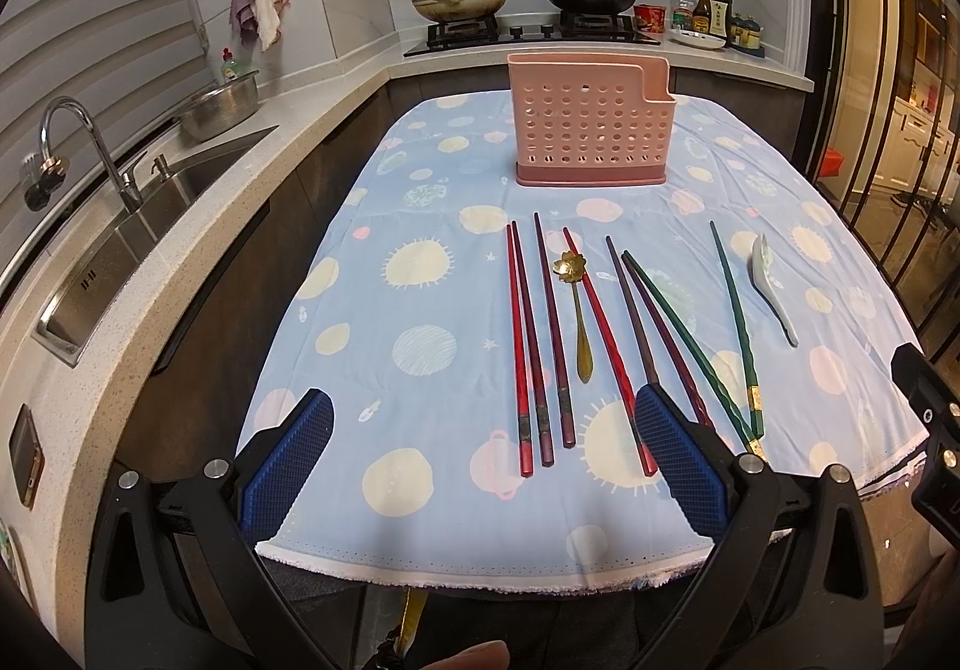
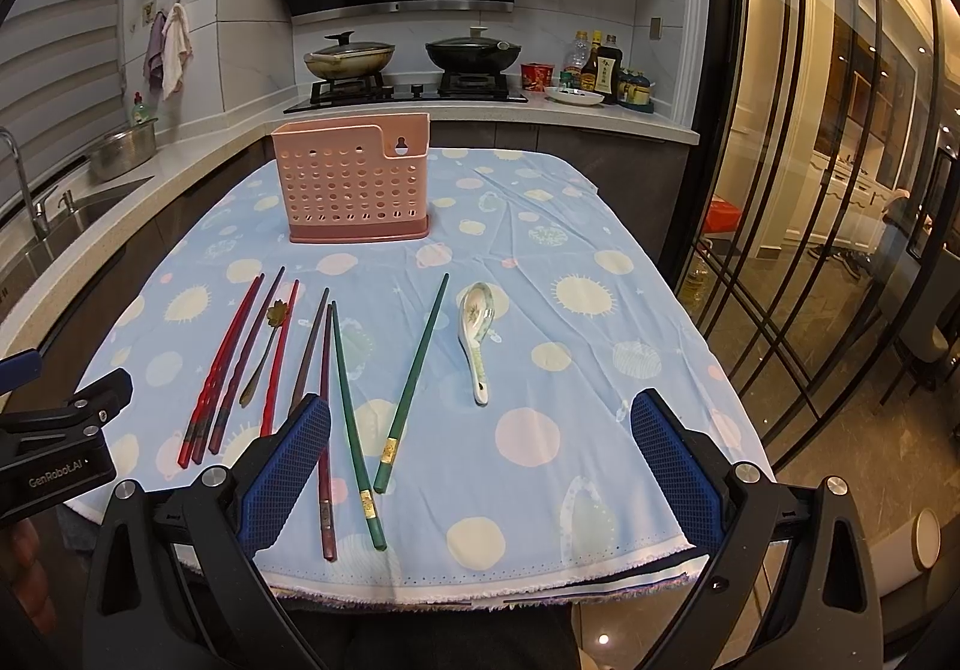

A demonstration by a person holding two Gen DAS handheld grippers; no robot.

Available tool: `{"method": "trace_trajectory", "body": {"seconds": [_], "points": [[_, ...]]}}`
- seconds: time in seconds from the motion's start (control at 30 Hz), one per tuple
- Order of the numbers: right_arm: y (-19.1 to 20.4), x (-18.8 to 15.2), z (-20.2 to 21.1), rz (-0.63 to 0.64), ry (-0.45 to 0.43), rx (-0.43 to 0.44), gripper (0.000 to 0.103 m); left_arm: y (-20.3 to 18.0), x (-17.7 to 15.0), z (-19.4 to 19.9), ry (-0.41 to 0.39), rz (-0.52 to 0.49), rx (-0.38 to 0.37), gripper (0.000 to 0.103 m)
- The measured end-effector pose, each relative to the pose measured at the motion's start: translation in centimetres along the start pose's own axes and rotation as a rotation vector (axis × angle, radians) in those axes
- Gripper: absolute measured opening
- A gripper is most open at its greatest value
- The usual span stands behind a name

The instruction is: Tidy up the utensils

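Steel sink (image 1: 144,226) sits far left on the counter; we hold the left gripper (image 1: 483,439) with fingers spread wide, gripping nothing, low over the near table edge. Moving right across the blue tablecloth (image 1: 420,310): red chopsticks (image 1: 519,346), gold spoon (image 1: 579,310), dark chopsticks (image 1: 630,310), green chopsticks (image 2: 414,382), ceramic spoon (image 2: 474,334). Pink utensil holder (image 1: 588,130) stands upright behind them, well apart. Our right gripper (image 2: 480,445) likewise gapes empty.
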State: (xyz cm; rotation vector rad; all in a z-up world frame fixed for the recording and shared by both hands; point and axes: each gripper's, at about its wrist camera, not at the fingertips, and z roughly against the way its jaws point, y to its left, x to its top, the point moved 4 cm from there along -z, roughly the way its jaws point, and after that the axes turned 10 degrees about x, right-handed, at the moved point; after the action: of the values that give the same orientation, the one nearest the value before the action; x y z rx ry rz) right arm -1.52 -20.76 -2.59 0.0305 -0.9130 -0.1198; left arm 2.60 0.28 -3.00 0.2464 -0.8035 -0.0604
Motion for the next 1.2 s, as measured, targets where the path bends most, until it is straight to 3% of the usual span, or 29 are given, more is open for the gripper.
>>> {"method": "trace_trajectory", "body": {"seconds": [1.2], "points": [[0.21, -0.19, -0.05, 0.006, 0.001, -0.005, 0.096, 0.04, 0.13, 0.04, -0.005, -0.008, 0.008, 0.096]]}}
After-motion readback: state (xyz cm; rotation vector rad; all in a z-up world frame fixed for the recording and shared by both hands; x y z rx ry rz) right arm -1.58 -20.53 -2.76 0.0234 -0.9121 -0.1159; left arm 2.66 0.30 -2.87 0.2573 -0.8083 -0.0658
